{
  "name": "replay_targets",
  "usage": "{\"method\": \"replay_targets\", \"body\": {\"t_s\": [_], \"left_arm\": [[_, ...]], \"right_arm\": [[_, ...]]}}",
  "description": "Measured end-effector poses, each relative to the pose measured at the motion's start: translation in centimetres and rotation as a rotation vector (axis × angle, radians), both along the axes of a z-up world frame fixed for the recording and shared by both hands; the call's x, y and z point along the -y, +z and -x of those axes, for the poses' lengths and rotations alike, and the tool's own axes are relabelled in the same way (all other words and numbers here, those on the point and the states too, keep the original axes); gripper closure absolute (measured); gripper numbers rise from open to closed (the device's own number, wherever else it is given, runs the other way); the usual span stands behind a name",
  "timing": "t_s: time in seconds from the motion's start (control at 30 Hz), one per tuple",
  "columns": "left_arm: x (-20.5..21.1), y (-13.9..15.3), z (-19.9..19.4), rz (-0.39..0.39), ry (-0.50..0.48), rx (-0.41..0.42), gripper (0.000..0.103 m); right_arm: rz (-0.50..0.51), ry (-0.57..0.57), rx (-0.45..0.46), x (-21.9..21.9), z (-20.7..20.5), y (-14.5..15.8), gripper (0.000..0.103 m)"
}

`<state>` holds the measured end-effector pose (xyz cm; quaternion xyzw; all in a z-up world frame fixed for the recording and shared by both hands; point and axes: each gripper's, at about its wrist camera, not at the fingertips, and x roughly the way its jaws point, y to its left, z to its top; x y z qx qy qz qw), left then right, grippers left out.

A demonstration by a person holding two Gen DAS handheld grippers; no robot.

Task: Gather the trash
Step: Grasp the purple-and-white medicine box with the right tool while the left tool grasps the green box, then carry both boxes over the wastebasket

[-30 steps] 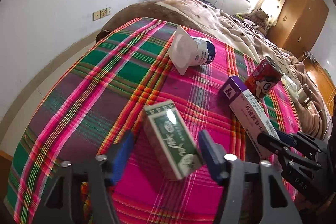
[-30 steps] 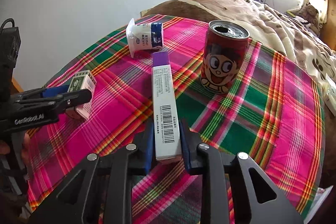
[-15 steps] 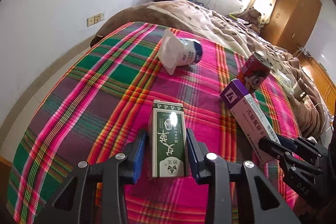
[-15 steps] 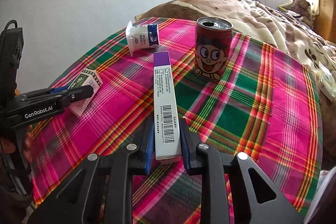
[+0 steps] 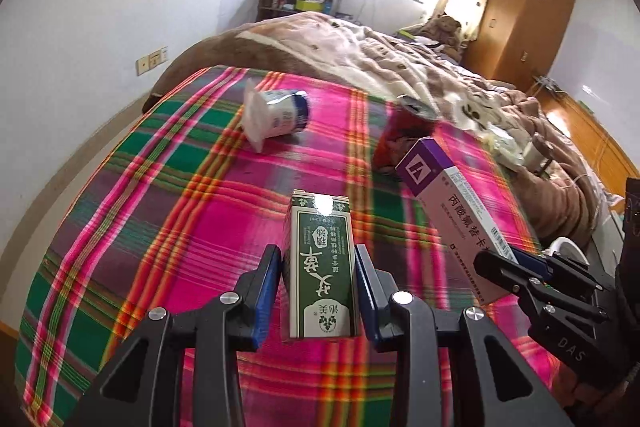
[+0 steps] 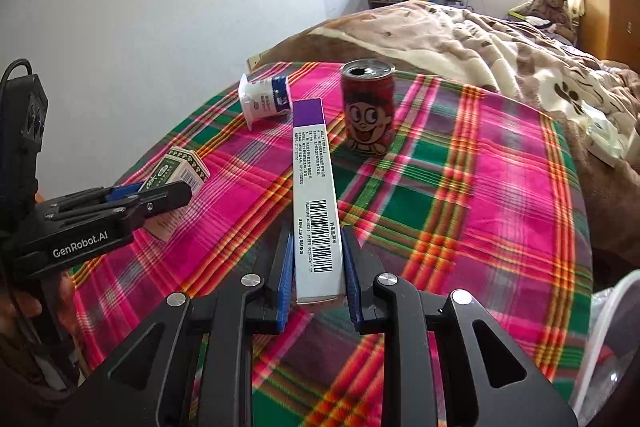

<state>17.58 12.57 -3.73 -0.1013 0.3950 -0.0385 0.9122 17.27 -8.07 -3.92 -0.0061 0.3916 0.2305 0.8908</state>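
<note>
My left gripper is shut on a small green box with white lettering, held just above the plaid cloth. My right gripper is shut on the barcode end of a long white and purple box, also lifted off the cloth. From the left wrist view that long box shows at the right, clamped in the right gripper. A tipped white yogurt cup lies farther back. A red can with a cartoon face stands upright behind the long box.
The plaid cloth covers the near part of a bed; a brown and cream blanket lies rumpled behind it. A white wall runs along the left. Crumpled white wrapping sits at the right. A clear bag's rim shows at the lower right.
My left gripper closed onto the green box and raised it off the cloth. My right gripper, still clamped on the long box, drew back and lifted; can and cup now look farther off.
</note>
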Motion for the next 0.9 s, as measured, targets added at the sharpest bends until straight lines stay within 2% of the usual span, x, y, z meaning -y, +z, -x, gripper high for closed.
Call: {"method": "replay_targets", "body": {"t_s": [0.13, 0.43, 0.9], "left_arm": [[1.7, 1.3, 0.9, -0.024, -0.025, 0.035, 0.066], [5.9, 3.7, 2.5, -0.02, -0.12, 0.097, 0.066], [13.8, 5.1, 4.2, -0.014, -0.27, 0.133, 0.066]], "right_arm": [[-0.023, -0.036, 0.02, 1.6, 1.1, 0.8, 0.08], [-0.037, -0.113, 0.071, 4.8, 3.3, 2.2, 0.08], [-0.049, -0.26, 0.095, 11.6, 6.3, 2.8, 0.08]]}}
